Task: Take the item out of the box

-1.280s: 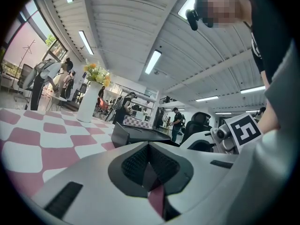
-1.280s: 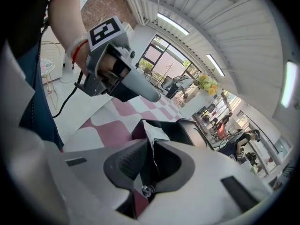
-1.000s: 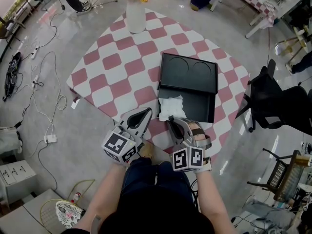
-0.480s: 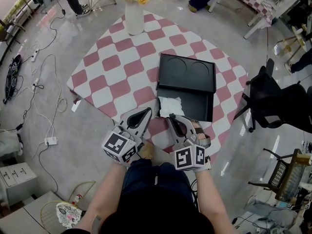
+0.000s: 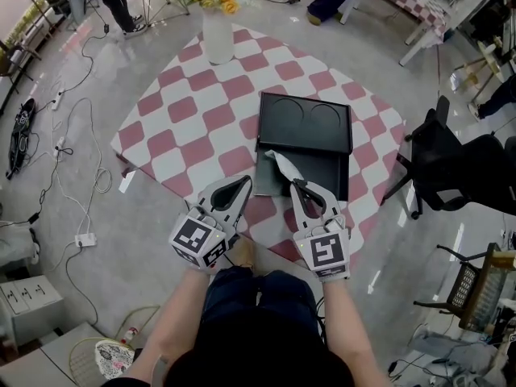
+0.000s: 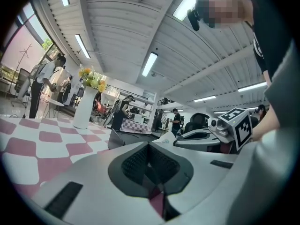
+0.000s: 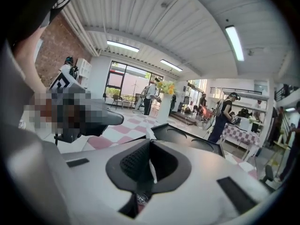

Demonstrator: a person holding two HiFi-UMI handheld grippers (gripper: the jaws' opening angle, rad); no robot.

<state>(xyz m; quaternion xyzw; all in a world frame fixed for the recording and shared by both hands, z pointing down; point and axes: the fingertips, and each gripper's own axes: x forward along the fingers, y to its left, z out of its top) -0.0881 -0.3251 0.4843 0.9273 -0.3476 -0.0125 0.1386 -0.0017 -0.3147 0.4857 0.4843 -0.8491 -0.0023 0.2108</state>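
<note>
Now my right claw [image 5: 297,185] pinches the one item [image 5: 282,164] just inside the one box [image 5: 305,127] near edge, left claw [image 5: 240,185] closed empty over open table [image 5: 185,135]

head view looks steeply down; both low claw views share the black box [image 5: 322,172] ahead.

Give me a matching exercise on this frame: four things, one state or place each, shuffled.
Things:
1. left gripper
2. right gripper
3. flower vase
4. black box

States or places:
A. lid open
B. shut on the white packet
C. shut, empty
D. far corner of the table

Pairs: 1-C, 2-B, 3-D, 4-A
</note>
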